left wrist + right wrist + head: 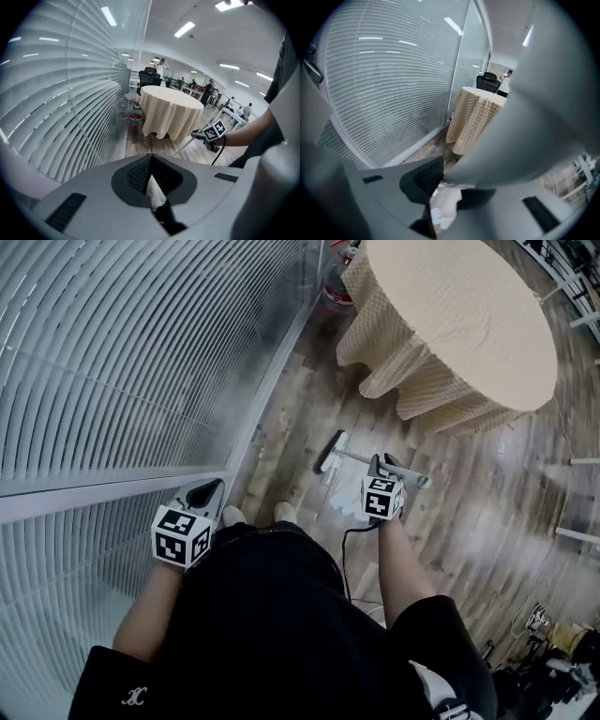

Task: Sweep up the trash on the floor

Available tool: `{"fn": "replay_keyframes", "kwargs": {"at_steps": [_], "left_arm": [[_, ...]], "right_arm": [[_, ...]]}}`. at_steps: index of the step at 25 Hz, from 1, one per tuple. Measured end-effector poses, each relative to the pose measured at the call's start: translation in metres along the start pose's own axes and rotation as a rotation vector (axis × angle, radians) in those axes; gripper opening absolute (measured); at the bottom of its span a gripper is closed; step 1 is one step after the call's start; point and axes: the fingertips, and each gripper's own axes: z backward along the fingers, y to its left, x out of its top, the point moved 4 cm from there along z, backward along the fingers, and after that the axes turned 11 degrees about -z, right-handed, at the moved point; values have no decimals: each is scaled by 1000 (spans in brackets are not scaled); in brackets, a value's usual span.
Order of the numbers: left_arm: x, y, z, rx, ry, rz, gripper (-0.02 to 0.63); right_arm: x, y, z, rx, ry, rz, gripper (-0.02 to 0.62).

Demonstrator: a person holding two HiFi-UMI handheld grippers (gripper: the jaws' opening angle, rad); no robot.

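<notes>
In the head view my right gripper (pixel 387 468) is shut on the grey handle of a broom (pixel 361 458), whose dark head (pixel 328 452) rests on the wooden floor ahead of my feet. Pieces of white paper trash (pixel 345 495) lie just behind the broom head, and the same trash (pixel 441 212) shows below the jaws in the right gripper view. There the thick grey handle (pixel 525 136) crosses the jaws. My left gripper (pixel 208 493) hangs by my left hip beside the glass wall, jaws closed with nothing between them (pixel 150 161).
A round table with a beige checked cloth (pixel 450 315) stands ahead to the right. A glass wall with blinds (pixel 131 362) runs along the left. A red-lidded container (pixel 337 289) sits by the wall. Cables and clutter (pixel 548 634) lie at the lower right.
</notes>
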Motion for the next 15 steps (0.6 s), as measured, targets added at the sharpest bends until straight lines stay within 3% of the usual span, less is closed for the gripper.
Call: {"fn": "replay_keyframes", "kwargs": {"at_steps": [7, 15], "left_arm": [[27, -17, -21, -90, -8, -77, -3], [38, -45, -52, -209, -58, -146, -3]], "right_arm": [[-23, -44, 37, -92, 26, -60, 87], [-29, -82, 98, -226, -44, -138, 81]]}}
